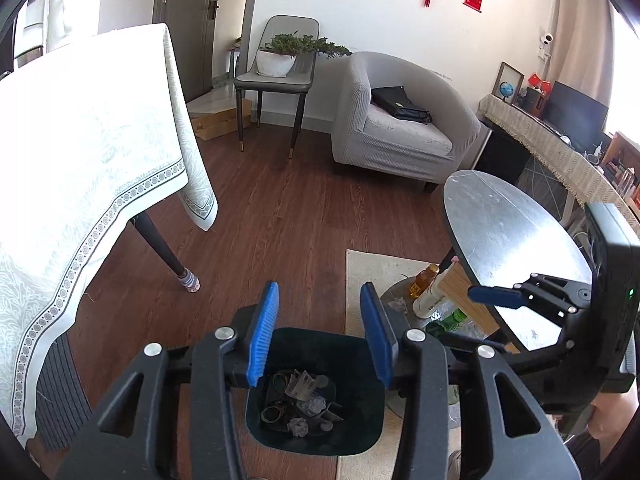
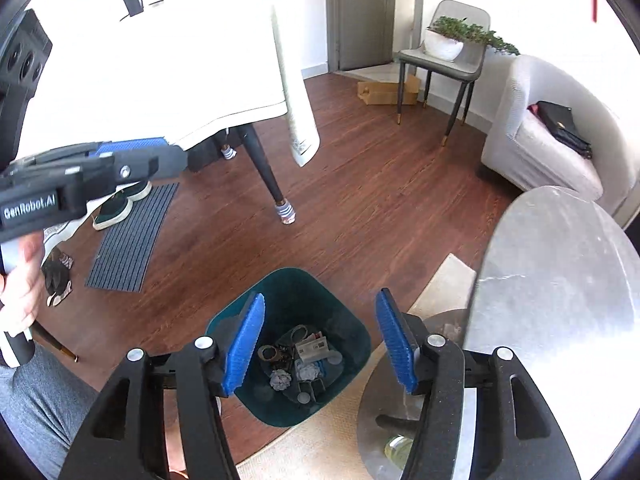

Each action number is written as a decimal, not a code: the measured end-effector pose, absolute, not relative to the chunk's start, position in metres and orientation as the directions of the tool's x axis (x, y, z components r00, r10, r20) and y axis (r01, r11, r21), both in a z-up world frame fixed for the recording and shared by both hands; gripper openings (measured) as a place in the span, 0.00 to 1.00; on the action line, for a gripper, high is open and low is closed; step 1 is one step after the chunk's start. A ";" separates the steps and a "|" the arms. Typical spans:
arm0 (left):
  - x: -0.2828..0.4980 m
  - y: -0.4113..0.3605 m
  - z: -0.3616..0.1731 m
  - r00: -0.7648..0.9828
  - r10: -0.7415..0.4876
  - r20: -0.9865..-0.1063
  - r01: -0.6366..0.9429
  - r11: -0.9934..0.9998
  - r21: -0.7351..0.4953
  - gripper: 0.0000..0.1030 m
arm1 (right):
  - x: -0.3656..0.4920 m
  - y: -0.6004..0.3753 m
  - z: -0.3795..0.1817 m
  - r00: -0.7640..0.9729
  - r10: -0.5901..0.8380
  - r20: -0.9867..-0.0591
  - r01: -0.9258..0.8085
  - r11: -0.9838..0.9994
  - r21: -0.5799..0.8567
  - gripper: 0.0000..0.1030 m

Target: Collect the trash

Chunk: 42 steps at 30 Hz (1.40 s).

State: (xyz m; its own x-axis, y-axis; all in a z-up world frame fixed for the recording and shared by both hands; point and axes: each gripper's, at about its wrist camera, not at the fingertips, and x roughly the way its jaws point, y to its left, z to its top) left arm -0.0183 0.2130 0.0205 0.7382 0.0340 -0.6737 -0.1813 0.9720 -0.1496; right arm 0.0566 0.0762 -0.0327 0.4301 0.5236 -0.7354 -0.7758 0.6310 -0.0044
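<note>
A dark teal trash bin [image 1: 352,436] stands on the wood floor below both grippers; it also shows in the right wrist view [image 2: 352,332]. Crumpled paper, a wrapper and tape rings [image 1: 300,404] lie at its bottom, also seen in the right wrist view [image 2: 300,360]. My left gripper [image 1: 322,300] is open and empty above the bin. My right gripper [image 2: 322,308] is open and empty, also above it. The right gripper shows in the left wrist view [image 1: 496,296]; the left one shows in the right wrist view [image 2: 132,148].
A round grey side table [image 1: 516,236] stands to the right, with bottles [image 1: 430,292] on its lower shelf. A beige rug [image 1: 372,272] lies beneath. A dining table with a white cloth [image 1: 80,152] is on the left. An armchair [image 1: 400,128] and chair with plant [image 1: 276,76] stand beyond.
</note>
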 end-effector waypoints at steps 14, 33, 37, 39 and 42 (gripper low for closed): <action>-0.046 0.156 0.023 0.767 0.169 -0.618 -0.205 0.979 0.014 0.91 | 0.040 -0.077 -0.010 0.681 0.393 -0.617 -0.518 0.855 -0.027 0.86; -0.087 0.111 -0.001 0.772 0.180 -0.610 -0.215 0.976 0.016 0.93 | -0.005 -0.204 -0.026 0.795 0.280 -0.538 -0.321 0.947 0.017 0.96; -0.086 0.110 -0.004 0.777 0.177 -0.604 -0.220 0.975 0.003 0.94 | -0.004 -0.202 -0.027 0.787 0.293 -0.543 -0.347 0.938 0.005 0.96; -0.088 0.108 -0.004 0.781 0.188 -0.596 -0.223 0.975 0.014 0.94 | -0.008 -0.203 -0.026 0.789 0.303 -0.534 -0.356 0.934 0.004 0.96; -0.087 0.108 -0.006 0.776 0.182 -0.603 -0.220 0.975 0.012 0.94 | -0.011 -0.203 -0.026 0.789 0.327 -0.520 -0.373 0.928 0.018 0.96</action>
State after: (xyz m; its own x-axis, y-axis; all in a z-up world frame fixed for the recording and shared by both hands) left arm -0.0867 0.1083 -0.0058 0.7764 0.1824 -0.6033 -0.2201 0.9754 0.0116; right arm -0.0111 -0.2029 -0.0256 0.7889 0.3269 -0.5204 -0.3729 0.9277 0.0175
